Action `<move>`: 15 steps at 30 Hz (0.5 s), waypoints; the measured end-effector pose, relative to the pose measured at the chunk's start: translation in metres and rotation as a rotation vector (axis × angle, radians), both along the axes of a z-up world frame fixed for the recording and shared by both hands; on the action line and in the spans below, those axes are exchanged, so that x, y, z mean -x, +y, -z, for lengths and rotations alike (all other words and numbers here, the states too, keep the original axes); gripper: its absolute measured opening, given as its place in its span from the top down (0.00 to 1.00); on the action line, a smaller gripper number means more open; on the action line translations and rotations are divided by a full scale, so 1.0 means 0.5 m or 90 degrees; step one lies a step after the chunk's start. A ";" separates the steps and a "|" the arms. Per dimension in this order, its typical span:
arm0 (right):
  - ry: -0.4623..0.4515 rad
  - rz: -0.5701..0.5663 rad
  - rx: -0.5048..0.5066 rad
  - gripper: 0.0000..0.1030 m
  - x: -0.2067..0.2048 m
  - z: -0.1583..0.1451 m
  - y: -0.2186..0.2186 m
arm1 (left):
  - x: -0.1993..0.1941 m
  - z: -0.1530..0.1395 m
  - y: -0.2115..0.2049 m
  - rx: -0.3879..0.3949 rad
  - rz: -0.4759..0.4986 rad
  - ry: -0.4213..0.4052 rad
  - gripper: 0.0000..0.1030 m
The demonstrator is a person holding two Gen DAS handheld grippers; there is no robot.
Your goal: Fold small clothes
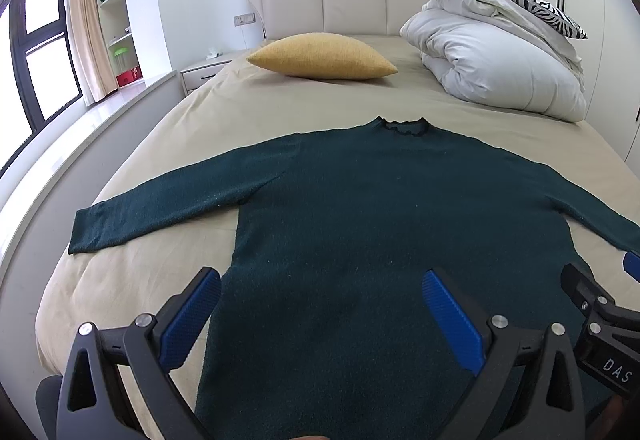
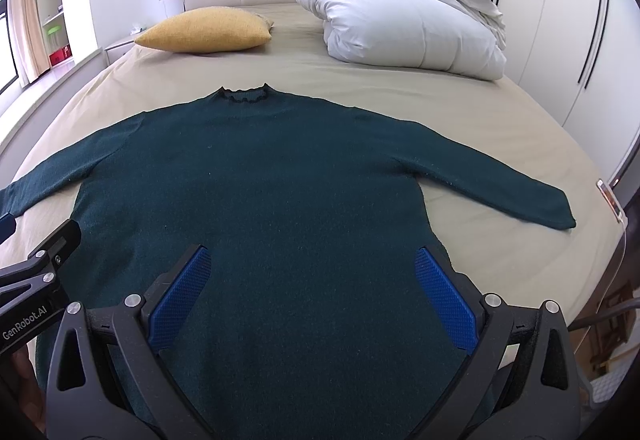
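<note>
Green sweater (image 1: 360, 207) lies flat beneath both spread-apart hand-held grippers, left (image 1: 320, 320) and right (image 2: 312, 296).

Dark green sweater (image 2: 256, 175) lies flat on bed (image 2: 400, 95), right gripper (image 2: 312, 280) spread wide.

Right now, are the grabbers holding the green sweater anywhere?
No. Both the left gripper and right gripper are open above the sweater, gripping nothing.
</note>
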State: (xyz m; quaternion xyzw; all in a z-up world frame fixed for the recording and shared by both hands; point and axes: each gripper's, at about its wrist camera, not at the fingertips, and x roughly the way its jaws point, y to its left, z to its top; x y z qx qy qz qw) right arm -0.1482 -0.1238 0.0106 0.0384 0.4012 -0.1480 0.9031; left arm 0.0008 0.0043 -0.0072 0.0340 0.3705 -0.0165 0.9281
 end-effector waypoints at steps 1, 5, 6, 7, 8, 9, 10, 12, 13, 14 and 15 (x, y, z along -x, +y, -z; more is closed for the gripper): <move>0.000 0.000 0.000 0.00 0.000 0.001 0.001 | 0.000 0.000 0.000 0.000 0.000 0.000 0.00; 0.001 0.000 0.000 0.00 -0.006 0.002 -0.001 | -0.001 0.000 0.000 0.000 0.000 0.001 0.00; 0.002 0.000 0.000 0.00 -0.005 0.003 -0.001 | 0.000 -0.001 0.000 0.000 0.000 0.002 0.00; 0.003 0.000 -0.001 0.00 -0.012 0.002 0.007 | 0.000 0.000 0.001 0.000 0.000 0.001 0.00; 0.004 0.000 -0.001 0.00 -0.012 0.003 0.006 | 0.005 0.005 0.002 0.000 0.000 0.001 0.00; 0.004 0.000 -0.001 0.00 -0.012 0.004 0.006 | 0.005 0.005 0.002 0.000 0.000 0.002 0.00; 0.004 0.000 -0.001 0.00 -0.013 0.003 0.006 | 0.005 0.005 0.003 0.000 0.000 0.002 0.00; 0.005 0.000 -0.001 0.00 -0.013 0.004 0.006 | 0.005 0.006 0.003 0.000 0.000 0.002 0.00; 0.005 0.000 -0.001 0.00 -0.013 0.004 0.006 | 0.005 0.005 0.003 0.000 0.000 0.003 0.00; 0.005 0.000 0.000 0.00 -0.012 0.005 0.006 | 0.005 0.006 0.003 0.000 0.000 0.003 0.00; 0.006 -0.001 -0.001 0.00 -0.013 0.002 0.003 | 0.004 0.005 0.002 0.000 0.000 0.003 0.00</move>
